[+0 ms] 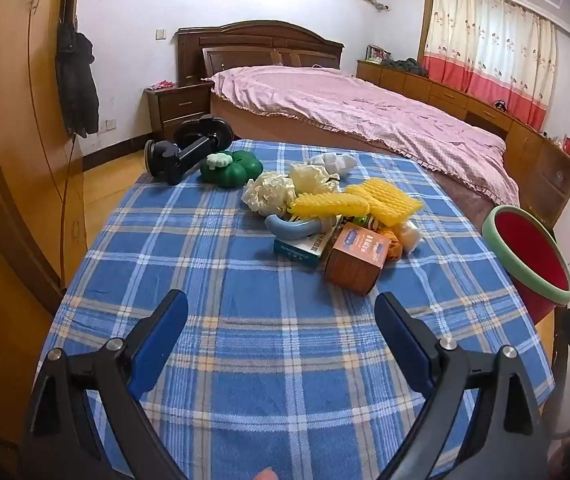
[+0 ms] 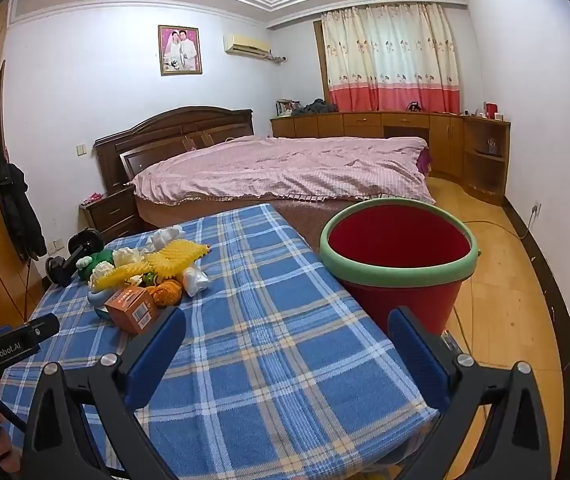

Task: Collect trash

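A heap of trash lies on the blue plaid table [image 1: 225, 340]: an orange carton [image 1: 355, 262], a teal box [image 1: 299, 249], yellow foam nets [image 1: 385, 200], crumpled white paper [image 1: 269, 194] and a white wad [image 1: 411, 234]. My left gripper [image 1: 281, 316] hovers over the near cloth, open and empty, short of the carton. A red bucket with a green rim [image 2: 397, 272] stands off the table's right edge. My right gripper [image 2: 287, 332] is open and empty above the table's near right corner, close to the bucket; the heap, with the orange carton [image 2: 131, 308], lies to its left.
A black dumbbell [image 1: 189, 148] and a green clover-shaped object [image 1: 233, 168] sit at the table's far left. A bed with a pink cover [image 1: 365, 116] stands behind the table. A wooden wardrobe [image 1: 1, 160] is on the left, wood floor [image 2: 505, 312] on the right.
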`<state>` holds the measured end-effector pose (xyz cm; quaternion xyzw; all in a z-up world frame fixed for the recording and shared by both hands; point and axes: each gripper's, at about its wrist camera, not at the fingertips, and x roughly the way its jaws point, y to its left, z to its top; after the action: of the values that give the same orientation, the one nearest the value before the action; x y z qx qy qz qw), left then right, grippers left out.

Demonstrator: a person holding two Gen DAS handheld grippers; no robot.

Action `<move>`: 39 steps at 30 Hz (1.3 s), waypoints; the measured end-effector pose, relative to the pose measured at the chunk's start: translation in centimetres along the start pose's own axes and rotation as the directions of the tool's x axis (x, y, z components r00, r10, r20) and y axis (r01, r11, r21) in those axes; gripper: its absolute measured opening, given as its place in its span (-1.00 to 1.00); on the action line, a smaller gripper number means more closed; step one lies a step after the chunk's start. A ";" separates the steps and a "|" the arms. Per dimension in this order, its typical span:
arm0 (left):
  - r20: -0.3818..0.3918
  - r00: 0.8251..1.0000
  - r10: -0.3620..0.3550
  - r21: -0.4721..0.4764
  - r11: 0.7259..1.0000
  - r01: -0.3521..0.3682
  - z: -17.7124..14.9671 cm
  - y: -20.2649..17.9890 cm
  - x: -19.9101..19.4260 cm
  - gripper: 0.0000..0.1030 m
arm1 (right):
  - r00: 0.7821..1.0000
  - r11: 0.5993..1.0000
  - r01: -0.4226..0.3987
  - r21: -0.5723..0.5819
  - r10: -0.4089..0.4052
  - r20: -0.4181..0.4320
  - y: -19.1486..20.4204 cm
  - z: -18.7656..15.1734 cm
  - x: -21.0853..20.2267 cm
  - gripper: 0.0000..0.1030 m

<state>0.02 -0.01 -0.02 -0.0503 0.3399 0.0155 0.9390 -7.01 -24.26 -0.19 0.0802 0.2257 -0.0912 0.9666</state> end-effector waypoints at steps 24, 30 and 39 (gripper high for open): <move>-0.007 1.000 0.004 -0.003 1.000 -0.004 -0.1 0.2 0.2 0.83 | 1.000 1.000 -0.002 0.005 0.002 -0.011 -0.1 -0.1 0.2 1.00; -0.008 1.000 0.005 -0.003 1.000 -0.005 -0.3 0.0 0.3 0.83 | 1.000 1.000 -0.001 0.005 0.001 -0.012 -0.1 -0.1 0.2 1.00; -0.009 1.000 0.004 -0.003 1.000 -0.004 -0.5 0.1 0.3 0.83 | 1.000 1.000 -0.001 0.006 0.001 -0.013 -0.1 -0.1 0.2 1.00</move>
<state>-0.07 0.03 -0.58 -0.0509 0.3442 0.0175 0.9373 -6.93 -24.36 -0.41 0.0837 0.2316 -0.0907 0.9649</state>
